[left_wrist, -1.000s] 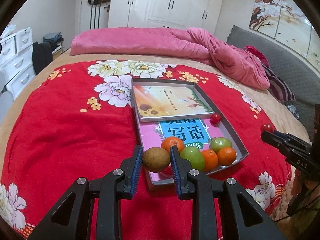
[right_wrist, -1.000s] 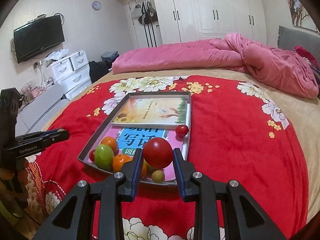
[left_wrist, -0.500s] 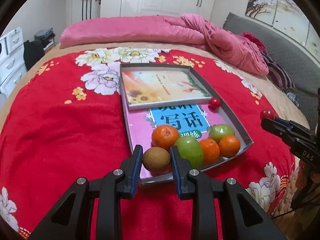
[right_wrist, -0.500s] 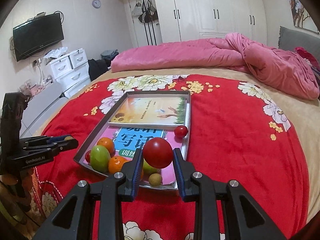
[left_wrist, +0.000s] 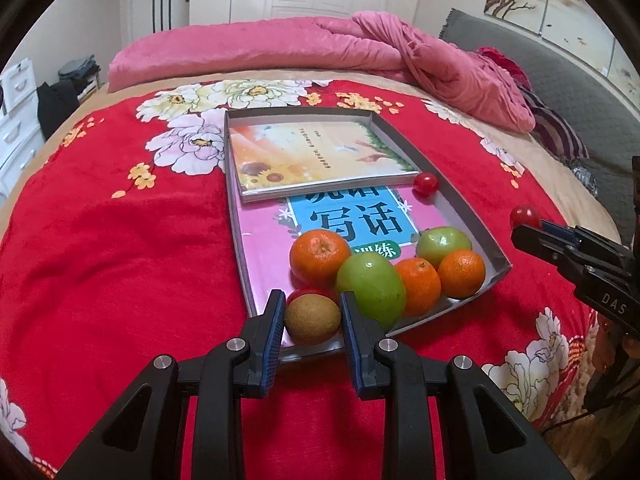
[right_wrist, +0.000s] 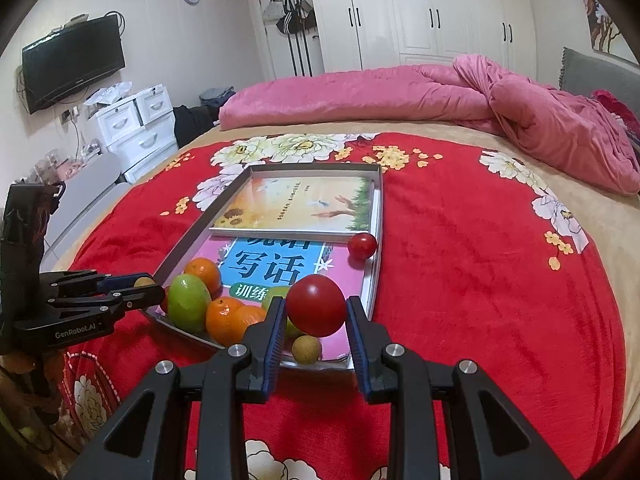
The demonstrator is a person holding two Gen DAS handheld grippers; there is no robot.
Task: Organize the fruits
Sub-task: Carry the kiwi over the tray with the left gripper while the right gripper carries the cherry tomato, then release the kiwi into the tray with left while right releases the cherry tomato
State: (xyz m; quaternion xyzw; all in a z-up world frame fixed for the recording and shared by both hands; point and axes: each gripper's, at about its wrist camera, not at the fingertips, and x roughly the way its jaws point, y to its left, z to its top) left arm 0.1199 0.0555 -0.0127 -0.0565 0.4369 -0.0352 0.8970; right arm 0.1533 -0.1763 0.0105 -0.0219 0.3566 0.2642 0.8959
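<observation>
A grey tray (left_wrist: 470, 210) (right_wrist: 181, 245) lies on the red floral bedspread with two books in it. At its near end sit several fruits: oranges (left_wrist: 319, 257), green apples (left_wrist: 371, 288) (right_wrist: 188, 302), a small red tomato (left_wrist: 425, 184) (right_wrist: 361, 245) by the far rim, and a small brown fruit (right_wrist: 306, 349). My left gripper (left_wrist: 312, 321) is shut on a brown kiwi (left_wrist: 312, 320) at the tray's near left corner. My right gripper (right_wrist: 316, 311) is shut on a red tomato (right_wrist: 316, 310), held above the tray's near edge.
A rumpled pink quilt (left_wrist: 360, 40) lies across the far side of the bed. White drawers (right_wrist: 136, 120) and a wall television (right_wrist: 72, 62) stand to the left, wardrobes (right_wrist: 420, 12) behind. A grey headboard (left_wrist: 552, 76) runs along the right.
My left gripper has sunk with the kiwi toward the tray's near left corner, so the fruits look larger. The right gripper with the tomato has barely moved.
</observation>
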